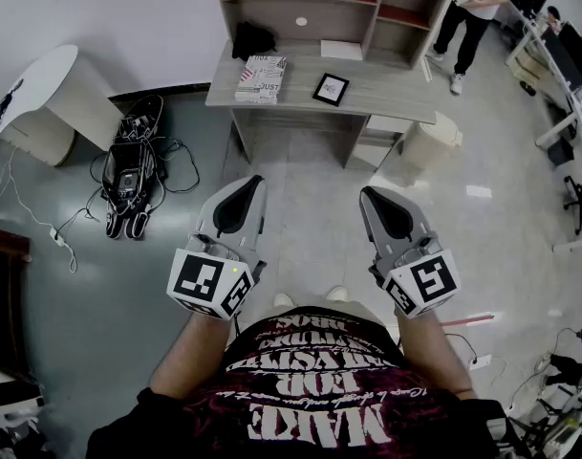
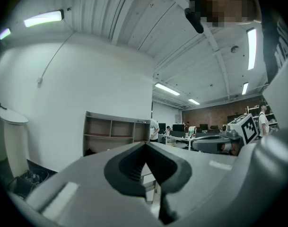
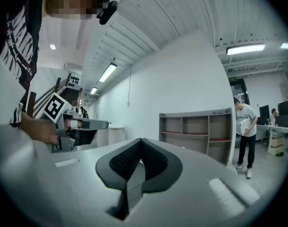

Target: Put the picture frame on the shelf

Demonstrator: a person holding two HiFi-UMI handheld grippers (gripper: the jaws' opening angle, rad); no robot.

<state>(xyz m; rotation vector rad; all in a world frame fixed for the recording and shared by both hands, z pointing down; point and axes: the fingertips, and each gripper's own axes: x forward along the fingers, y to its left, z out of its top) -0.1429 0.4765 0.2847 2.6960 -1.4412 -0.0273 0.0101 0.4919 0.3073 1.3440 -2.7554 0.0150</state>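
The grey desk (image 1: 386, 89) bears a picture frame (image 1: 331, 89), book (image 1: 262, 77) and paper (image 1: 341, 50).

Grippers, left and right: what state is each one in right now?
Left gripper: closed, holding nothing.
Right gripper: closed, holding nothing.

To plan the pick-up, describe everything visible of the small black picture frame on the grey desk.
The small black picture frame is roughly square: a dark border round a white mat and dark image. It sits on the grey desk, askew to its edge, right of the printed book, below the shelf unit. Only the desk touches it; flat or propped cannot be told.
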